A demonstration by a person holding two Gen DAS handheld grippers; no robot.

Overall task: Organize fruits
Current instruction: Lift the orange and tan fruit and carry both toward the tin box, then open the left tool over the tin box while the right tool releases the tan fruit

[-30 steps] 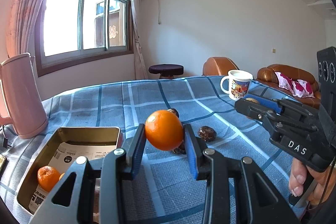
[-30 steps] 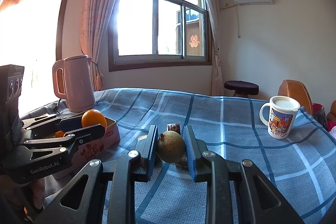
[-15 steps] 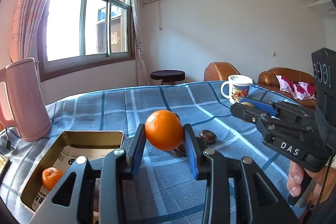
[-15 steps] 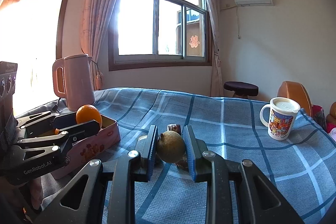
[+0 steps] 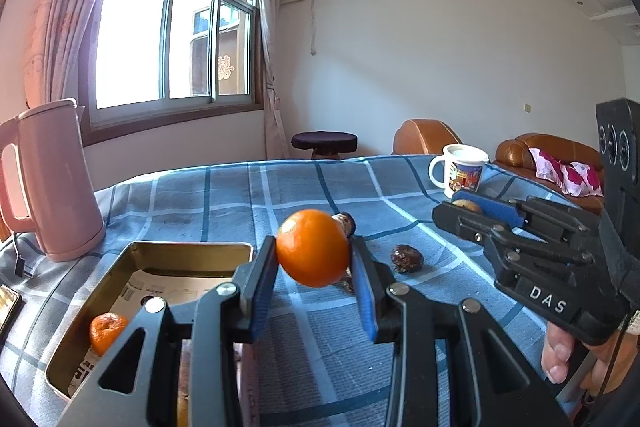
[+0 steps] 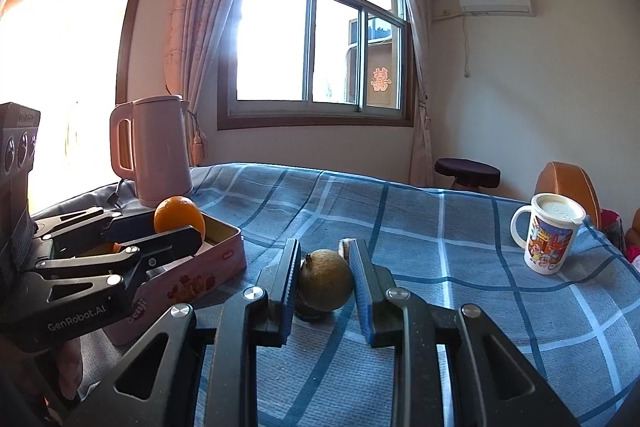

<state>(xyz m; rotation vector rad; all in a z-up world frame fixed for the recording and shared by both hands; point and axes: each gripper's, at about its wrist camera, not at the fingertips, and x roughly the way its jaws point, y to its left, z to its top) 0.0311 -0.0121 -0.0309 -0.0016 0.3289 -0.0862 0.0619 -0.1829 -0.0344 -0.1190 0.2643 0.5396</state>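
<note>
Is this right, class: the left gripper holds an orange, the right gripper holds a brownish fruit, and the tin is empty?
One error: the tin is not empty; the left wrist view shows a small orange inside it. The rest stands.

Both cams ride low over the blue plaid tablecloth, each peeking out between its own fingers, nearly level. Left one faces the white wall, window upper left. Right one faces the window straight on. Shared: pink kettle, mug, open tin, each other's gripper at frame edge.
</note>
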